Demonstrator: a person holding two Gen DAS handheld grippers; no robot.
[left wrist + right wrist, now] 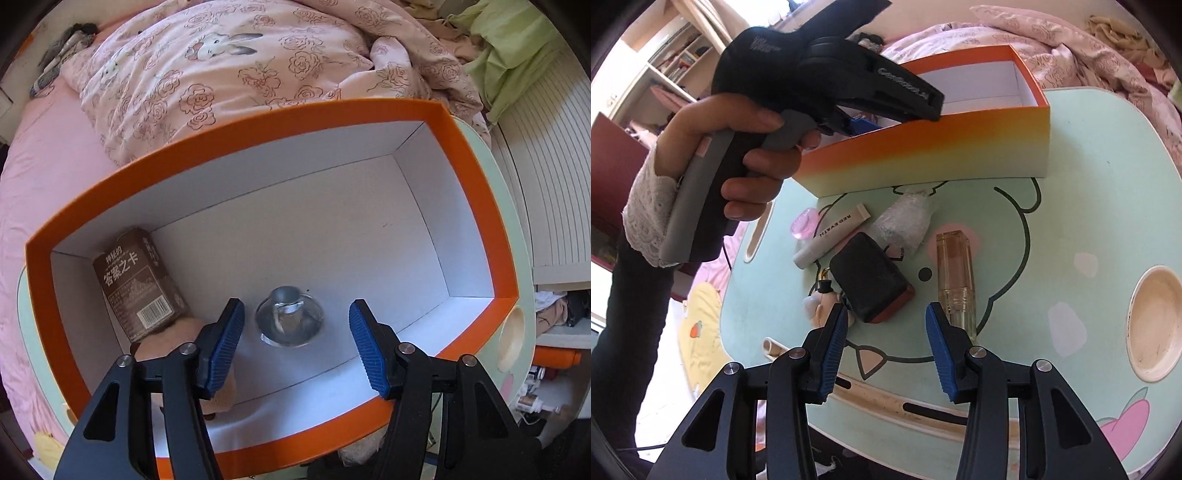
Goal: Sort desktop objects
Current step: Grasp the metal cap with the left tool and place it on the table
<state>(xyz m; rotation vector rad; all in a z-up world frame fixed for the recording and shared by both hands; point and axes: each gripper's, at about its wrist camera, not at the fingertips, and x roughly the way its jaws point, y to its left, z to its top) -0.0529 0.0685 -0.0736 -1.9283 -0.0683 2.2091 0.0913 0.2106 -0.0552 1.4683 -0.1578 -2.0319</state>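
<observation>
Box (236,147) interior mostly bare: card pack (138,284) in left corner, glass bottle (290,319) near front wall. Left gripper (295,343) spread, empty, pointing steeply down over bottle. Right gripper (884,354) spread, empty, above table (1089,192) clutter

Plush toy (221,391) half hidden (behind gripper finger).

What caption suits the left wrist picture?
Open left claw above a round glass bottle and brown card box inside the orange box.
</observation>
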